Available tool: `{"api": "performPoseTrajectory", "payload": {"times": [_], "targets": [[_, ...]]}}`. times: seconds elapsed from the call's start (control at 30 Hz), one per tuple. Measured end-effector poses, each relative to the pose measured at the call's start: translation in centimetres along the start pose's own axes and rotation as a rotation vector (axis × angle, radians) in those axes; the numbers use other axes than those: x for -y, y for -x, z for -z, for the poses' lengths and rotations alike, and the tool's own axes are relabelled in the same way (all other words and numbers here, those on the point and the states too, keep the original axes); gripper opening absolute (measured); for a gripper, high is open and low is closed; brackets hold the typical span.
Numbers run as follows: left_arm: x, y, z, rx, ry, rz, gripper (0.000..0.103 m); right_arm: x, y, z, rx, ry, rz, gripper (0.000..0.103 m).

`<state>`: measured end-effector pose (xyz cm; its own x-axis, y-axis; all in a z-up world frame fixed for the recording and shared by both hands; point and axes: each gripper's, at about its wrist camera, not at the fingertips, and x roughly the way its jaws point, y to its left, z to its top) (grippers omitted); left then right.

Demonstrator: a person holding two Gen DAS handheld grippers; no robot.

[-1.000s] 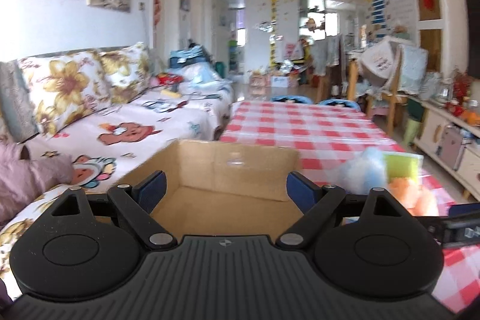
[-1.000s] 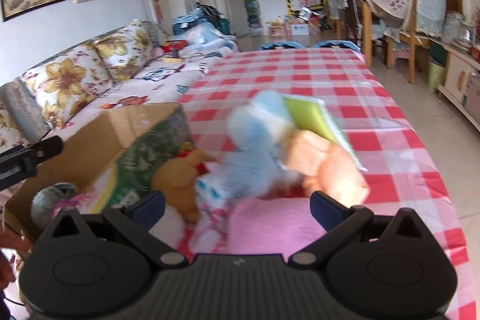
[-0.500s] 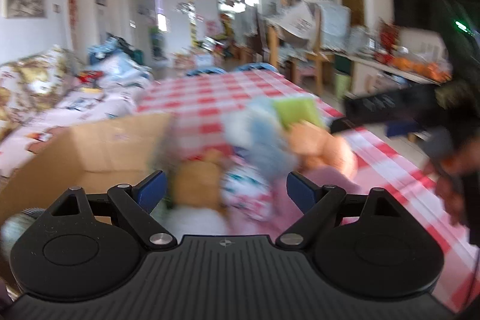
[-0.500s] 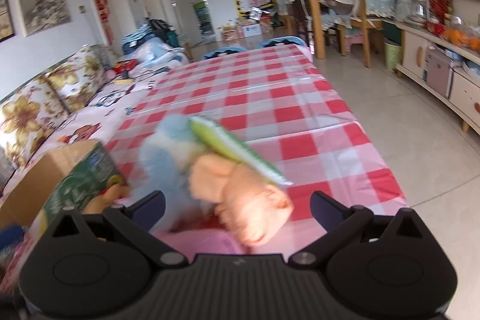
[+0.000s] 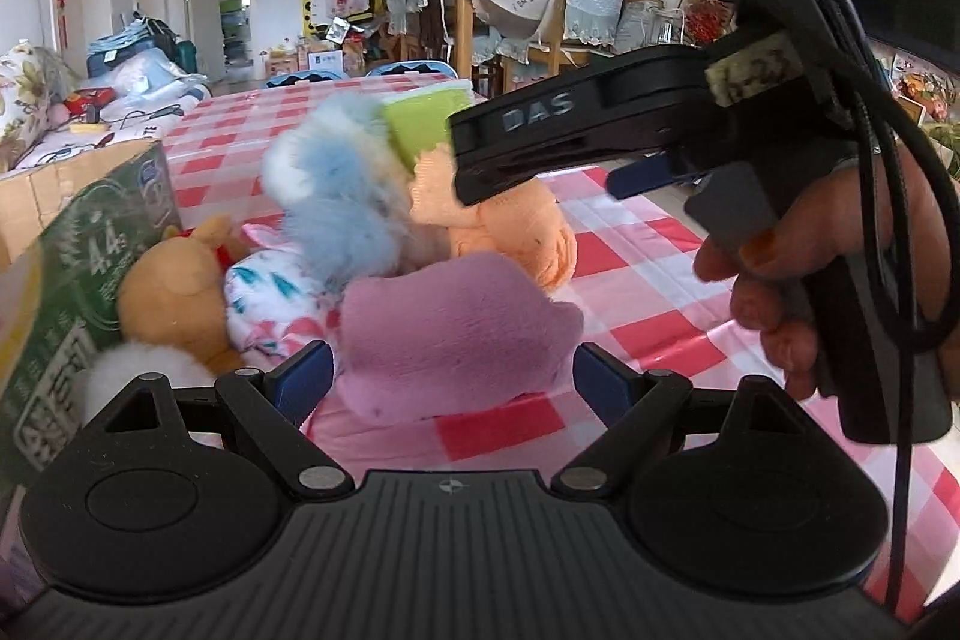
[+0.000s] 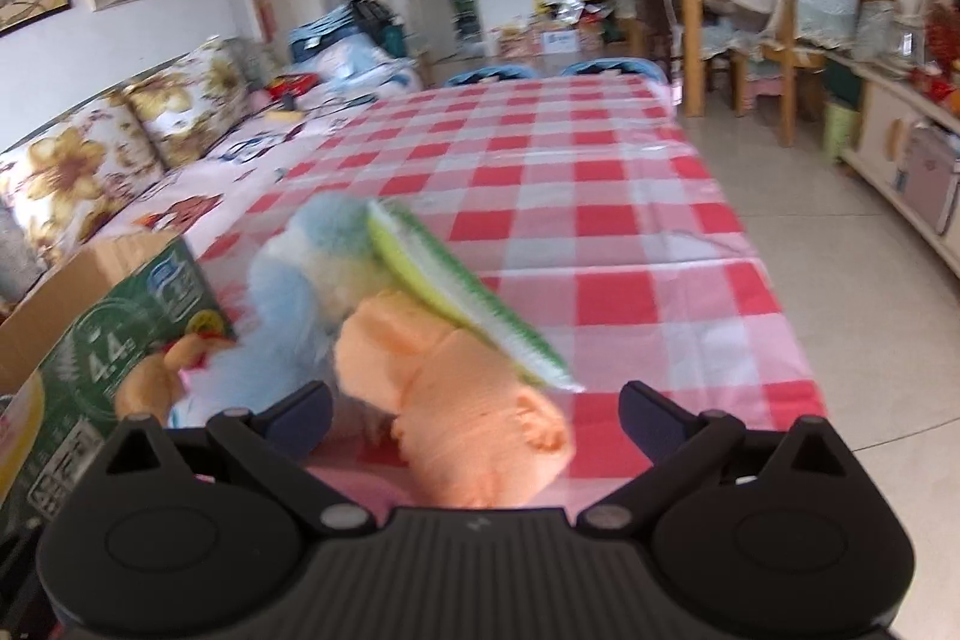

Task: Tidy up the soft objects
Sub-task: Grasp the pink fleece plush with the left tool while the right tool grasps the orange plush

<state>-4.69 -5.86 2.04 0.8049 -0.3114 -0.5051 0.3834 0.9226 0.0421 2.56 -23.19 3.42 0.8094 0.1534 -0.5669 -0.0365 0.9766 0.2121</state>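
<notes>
A heap of soft things lies on the red-checked table (image 5: 636, 250). It holds a pink plush cloth (image 5: 456, 334), an orange plush (image 5: 510, 232), a blue fluffy toy (image 5: 336, 196), a green sponge (image 5: 426, 118), a brown teddy (image 5: 174, 298) and a white patterned cloth (image 5: 276, 292). My left gripper (image 5: 453, 379) is open, its tips either side of the pink cloth's near edge. My right gripper (image 6: 474, 415) is open with the orange plush (image 6: 468, 412) between its tips. In the left wrist view, its fingers (image 5: 540, 124) hover over the orange plush.
A cardboard box (image 5: 78, 268) with green print stands open at the left of the heap, with a white fluffy ball (image 5: 138, 376) at its foot. A hand (image 5: 810, 244) holds the right gripper. A flowered sofa (image 6: 120, 148) runs along the table's left; tiled floor (image 6: 840, 244) lies right.
My left gripper has swung right, from facing the box's inside to facing the heap. My right gripper has moved in closer, over the orange plush.
</notes>
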Motion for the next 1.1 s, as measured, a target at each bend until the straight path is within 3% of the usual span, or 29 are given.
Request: {"api": "performPoseTrajectory", "payload": {"times": [0.33, 0.53, 0.87, 1.1], "targets": [[-0.9, -2.6, -0.9, 0.013, 0.036, -0.006, 0.103, 2.1, -2.9, 0.1, -0.078, -0.093, -0.056, 0.090], [-1.6, -2.9, -1.1, 0.019, 0.041, 0.003, 0.103, 3.1, -3.9, 0.4, -0.098, -0.162, -0.115, 0.072], [-1.9, -1.1, 0.8, -0.040, 0.050, 0.014, 0.103, 2.6, -3.3, 0.3, -0.106, -0.125, -0.178, 0.058], [-2.3, -1.6, 0.9, -0.068, 0.083, 0.046, 0.103, 1.6, -2.5, 0.4, -0.105, -0.086, -0.180, 0.055]]}}
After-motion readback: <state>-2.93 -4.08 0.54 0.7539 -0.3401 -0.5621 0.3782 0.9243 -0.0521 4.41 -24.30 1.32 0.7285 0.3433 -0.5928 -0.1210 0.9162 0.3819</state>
